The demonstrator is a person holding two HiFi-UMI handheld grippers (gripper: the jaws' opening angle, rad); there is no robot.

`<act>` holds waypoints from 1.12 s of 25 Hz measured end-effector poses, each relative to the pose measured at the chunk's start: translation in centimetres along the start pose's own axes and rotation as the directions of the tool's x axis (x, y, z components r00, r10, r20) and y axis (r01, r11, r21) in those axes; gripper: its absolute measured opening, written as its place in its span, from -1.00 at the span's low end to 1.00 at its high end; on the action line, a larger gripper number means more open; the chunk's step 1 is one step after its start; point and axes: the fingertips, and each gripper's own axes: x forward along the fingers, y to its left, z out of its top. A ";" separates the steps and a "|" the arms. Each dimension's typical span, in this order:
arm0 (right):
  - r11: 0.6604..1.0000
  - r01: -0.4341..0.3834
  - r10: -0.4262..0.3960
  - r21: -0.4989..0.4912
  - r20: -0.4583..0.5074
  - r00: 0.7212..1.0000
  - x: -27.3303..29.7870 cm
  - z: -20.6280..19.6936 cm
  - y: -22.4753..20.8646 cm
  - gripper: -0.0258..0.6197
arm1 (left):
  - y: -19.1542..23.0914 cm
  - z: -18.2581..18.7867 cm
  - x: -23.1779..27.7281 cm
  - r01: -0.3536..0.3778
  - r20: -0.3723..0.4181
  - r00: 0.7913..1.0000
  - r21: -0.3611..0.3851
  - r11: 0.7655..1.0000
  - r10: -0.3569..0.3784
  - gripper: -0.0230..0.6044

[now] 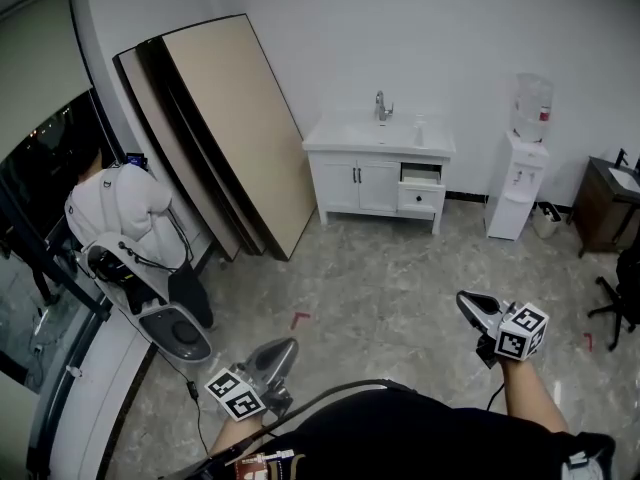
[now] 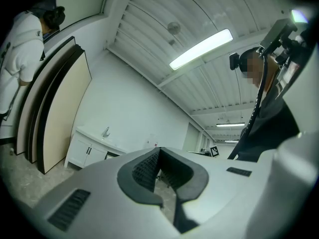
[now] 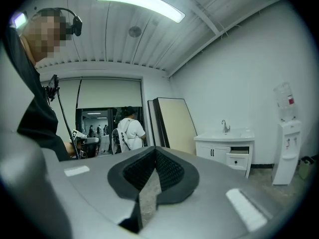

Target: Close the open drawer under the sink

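Observation:
A white sink cabinet [image 1: 378,173] with a tap stands against the far wall. Its upper right drawer [image 1: 421,197] is pulled out; the two doors to its left are closed. Both grippers hang near my body, far from the cabinet, over the marble floor. My left gripper [image 1: 278,354] is shut and empty, and so is my right gripper [image 1: 476,309]. The left gripper view shows the left gripper's [image 2: 158,151] tips meeting, with the cabinet [image 2: 88,150] small at the left. Beyond the shut right gripper [image 3: 154,151], the right gripper view shows the open drawer [image 3: 238,160].
Large boards [image 1: 232,128] lean on the wall left of the cabinet. A water dispenser [image 1: 521,184] stands to its right, then a dark desk [image 1: 606,202] and a chair [image 1: 624,290]. At the left are a person in white [image 1: 120,208] and a grey machine [image 1: 168,320].

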 end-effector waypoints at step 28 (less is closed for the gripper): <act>0.984 0.179 -0.179 0.009 -0.009 0.984 22.6 2.8 -14.2 -0.92 | 27.8 7.6 14.8 0.147 -0.054 0.988 0.008 0.989 -0.146 -0.94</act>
